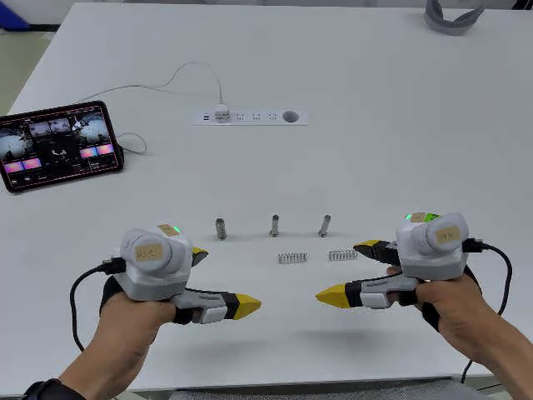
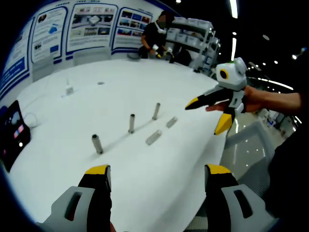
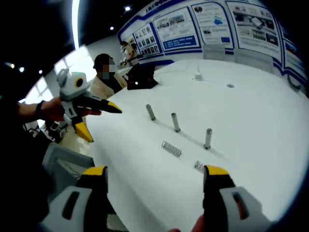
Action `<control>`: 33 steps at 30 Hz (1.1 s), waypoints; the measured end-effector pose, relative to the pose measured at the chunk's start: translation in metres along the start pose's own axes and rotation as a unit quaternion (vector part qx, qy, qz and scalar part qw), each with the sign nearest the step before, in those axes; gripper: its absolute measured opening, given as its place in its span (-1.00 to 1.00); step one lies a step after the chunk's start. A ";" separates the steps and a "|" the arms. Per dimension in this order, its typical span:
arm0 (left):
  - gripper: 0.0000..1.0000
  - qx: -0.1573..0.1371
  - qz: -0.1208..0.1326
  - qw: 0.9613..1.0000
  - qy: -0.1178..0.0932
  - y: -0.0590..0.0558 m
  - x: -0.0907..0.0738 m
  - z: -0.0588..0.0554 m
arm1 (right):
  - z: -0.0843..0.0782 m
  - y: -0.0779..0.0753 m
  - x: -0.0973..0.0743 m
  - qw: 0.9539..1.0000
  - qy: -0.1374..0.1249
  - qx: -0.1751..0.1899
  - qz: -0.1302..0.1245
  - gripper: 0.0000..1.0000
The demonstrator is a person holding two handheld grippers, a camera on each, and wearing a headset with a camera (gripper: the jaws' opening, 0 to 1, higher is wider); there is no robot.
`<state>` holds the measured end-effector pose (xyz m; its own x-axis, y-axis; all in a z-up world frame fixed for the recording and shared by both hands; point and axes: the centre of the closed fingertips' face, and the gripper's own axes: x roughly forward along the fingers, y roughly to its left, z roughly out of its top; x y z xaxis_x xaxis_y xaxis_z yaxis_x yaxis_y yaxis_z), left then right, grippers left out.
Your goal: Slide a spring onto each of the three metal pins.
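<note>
Three short metal pins stand in a row on the white table (image 1: 275,167). The left pin (image 1: 221,227) (image 2: 97,143) (image 3: 151,112) looks ridged, as if a spring sits on it. The middle pin (image 1: 274,225) (image 2: 131,123) (image 3: 175,122) and the right pin (image 1: 324,224) (image 2: 156,110) (image 3: 207,138) are bare. Two loose springs lie in front of them, one (image 1: 292,257) (image 2: 153,137) (image 3: 171,148) below the middle pin, the other (image 1: 342,255) (image 2: 172,122) (image 3: 199,166) below the right pin. My left gripper (image 1: 223,279) (image 2: 158,170) (image 3: 102,123) is open and holds nothing, near the front left. My right gripper (image 1: 350,270) (image 2: 206,115) (image 3: 155,170) is open too, just right of the springs.
A tablet (image 1: 58,146) with a lit screen lies at the far left. A white power strip (image 1: 250,117) with a plug and cable sits behind the pins. A grey band (image 1: 452,17) rests at the back right corner. The table's front edge runs just under my hands.
</note>
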<state>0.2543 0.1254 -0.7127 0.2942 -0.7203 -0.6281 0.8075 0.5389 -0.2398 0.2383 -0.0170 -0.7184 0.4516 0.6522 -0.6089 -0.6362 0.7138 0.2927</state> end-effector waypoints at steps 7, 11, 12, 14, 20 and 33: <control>0.61 0.020 -0.014 1.000 0.012 -0.002 0.011 0.006 | -0.008 0.003 -0.004 1.000 0.000 0.011 -0.003 0.68; 0.60 0.027 -0.021 0.999 0.017 -0.004 0.017 0.008 | -0.012 0.004 -0.006 1.000 0.000 0.016 -0.005 0.70; 0.60 0.029 -0.024 0.999 0.019 -0.005 0.020 0.008 | -0.013 0.005 -0.007 1.000 -0.001 0.019 -0.006 0.70; 0.59 0.032 -0.027 0.999 0.022 -0.007 0.024 0.008 | -0.014 0.006 -0.008 1.000 -0.003 0.024 -0.006 0.70; 0.57 0.044 -0.041 0.998 0.031 -0.013 0.036 0.010 | -0.020 0.007 -0.010 0.999 -0.005 0.034 -0.011 0.70; 0.51 0.080 -0.059 0.993 0.056 -0.018 0.057 0.016 | -0.025 0.010 -0.015 0.999 -0.009 0.049 -0.014 0.70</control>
<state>0.2645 0.0672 -0.7325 0.1419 -0.7164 -0.6831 0.9068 0.3708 -0.2006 0.2099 -0.0260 -0.7253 0.4797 0.6350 -0.6055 -0.5586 0.7532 0.3474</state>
